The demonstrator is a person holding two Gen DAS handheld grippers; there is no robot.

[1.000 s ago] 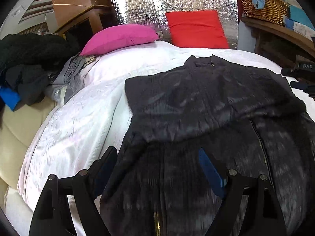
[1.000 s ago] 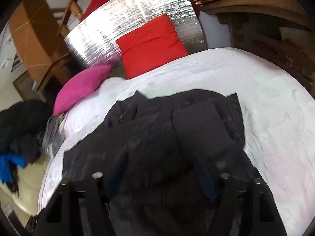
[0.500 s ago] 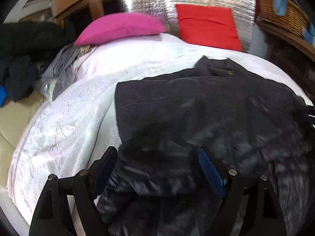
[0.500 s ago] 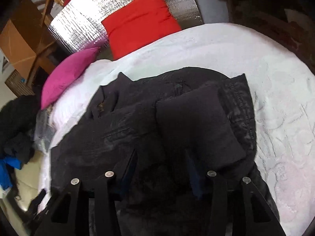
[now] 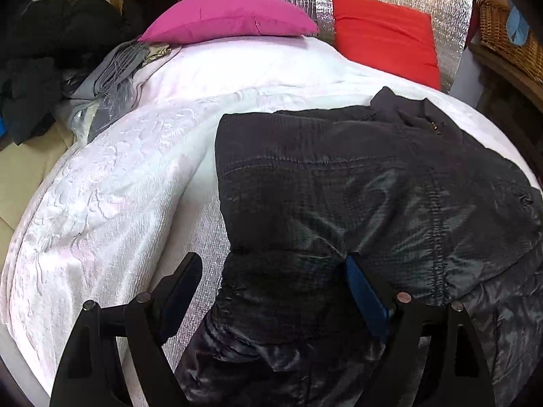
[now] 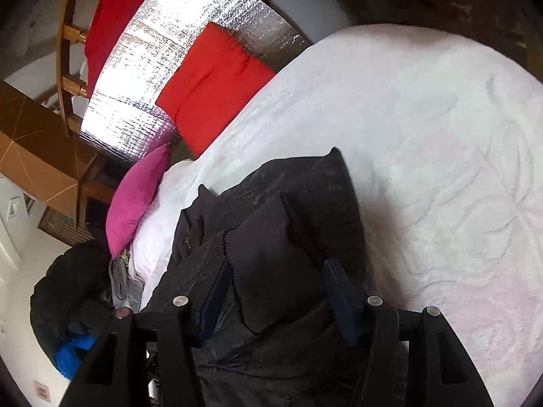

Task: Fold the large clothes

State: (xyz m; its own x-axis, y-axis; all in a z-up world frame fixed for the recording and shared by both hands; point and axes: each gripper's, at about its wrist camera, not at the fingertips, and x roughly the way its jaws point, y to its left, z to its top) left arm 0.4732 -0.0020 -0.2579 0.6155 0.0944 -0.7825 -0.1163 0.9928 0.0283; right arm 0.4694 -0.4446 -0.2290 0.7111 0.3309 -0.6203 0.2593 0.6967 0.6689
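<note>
one jacket (image 5: 356,183), two pillows (image 5: 227,17), two claws (image 5: 271,291)

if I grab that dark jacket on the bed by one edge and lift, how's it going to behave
Probably floppy: the jacket already lies in soft folds and drapes over the bed, so the rest would likely sag and unfold. Its sheen suggests a slick shell that may slip between the pads. The quilted look hints it is bulky but light.

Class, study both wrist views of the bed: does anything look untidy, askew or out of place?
Yes. The dark jacket lies only part-folded and rumpled, its sleeves laid across the body, near the white bedspread's edge. A jumble of dark clothes and grey fabric is heaped beside the pink pillow.
</note>
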